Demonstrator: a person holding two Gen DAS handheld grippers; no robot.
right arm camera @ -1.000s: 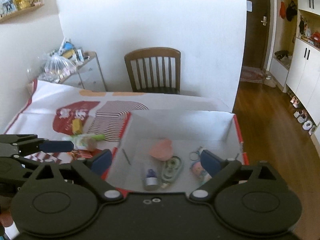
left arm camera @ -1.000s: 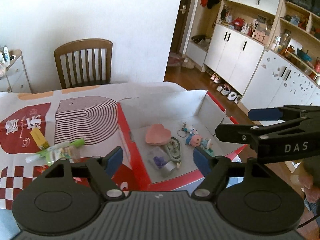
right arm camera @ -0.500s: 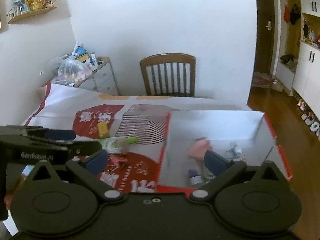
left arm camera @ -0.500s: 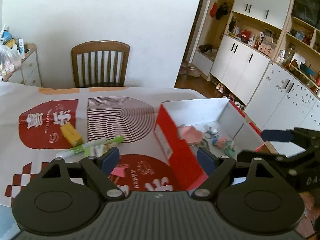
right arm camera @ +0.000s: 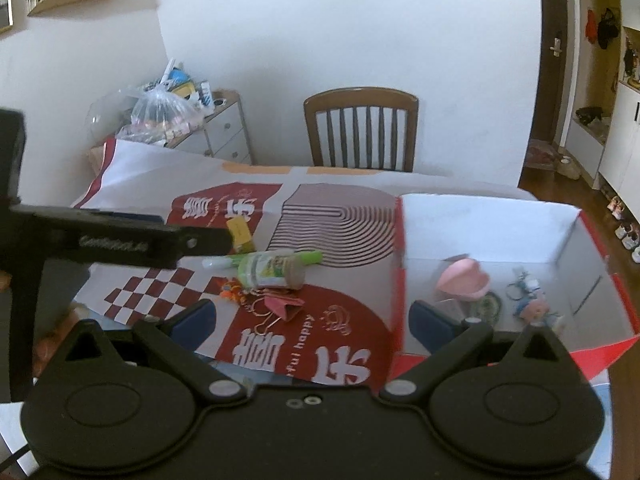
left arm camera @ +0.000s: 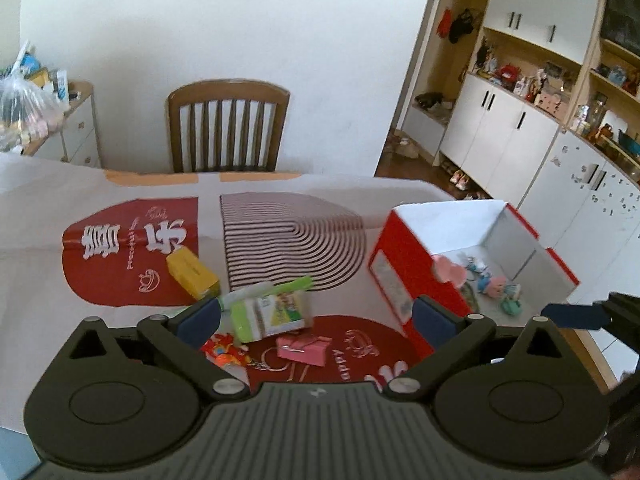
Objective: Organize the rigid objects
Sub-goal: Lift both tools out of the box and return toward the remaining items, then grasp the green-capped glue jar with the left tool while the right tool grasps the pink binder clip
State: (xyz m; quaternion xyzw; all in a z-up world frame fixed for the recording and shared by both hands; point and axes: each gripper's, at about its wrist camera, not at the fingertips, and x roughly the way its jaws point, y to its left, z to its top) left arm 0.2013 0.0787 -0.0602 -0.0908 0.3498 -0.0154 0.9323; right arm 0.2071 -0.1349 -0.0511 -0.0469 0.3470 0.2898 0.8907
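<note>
A red box (left arm camera: pixel 400 268) (right arm camera: pixel 568 236) with a white inside stands at the table's right; in it lie a pink heart case (right arm camera: pixel 464 280), keychain figures (right arm camera: pixel 528 300) and other small items. Left of it on the cloth lie a green-labelled bottle (left arm camera: pixel 276 310) (right arm camera: pixel 272 270), a green pen (right arm camera: pixel 264 259), a yellow box (left arm camera: pixel 192 272) (right arm camera: pixel 239 234), a pink binder clip (left arm camera: pixel 304 350) (right arm camera: pixel 286 306) and an orange-red trinket (left arm camera: pixel 220 350). My left gripper (left arm camera: pixel 316 314) is open and empty above the bottle. My right gripper (right arm camera: pixel 312 316) is open and empty near the box's left wall.
A wooden chair (left arm camera: pixel 228 128) stands behind the table. A drawer unit with a plastic bag (right arm camera: pixel 164 114) is at the far left. White cabinets (left arm camera: pixel 512 140) line the right wall. The patterned cloth (left arm camera: pixel 132 240) covers the table.
Both grippers have swung left, from over the box towards the loose items on the cloth. Both stay open and empty.
</note>
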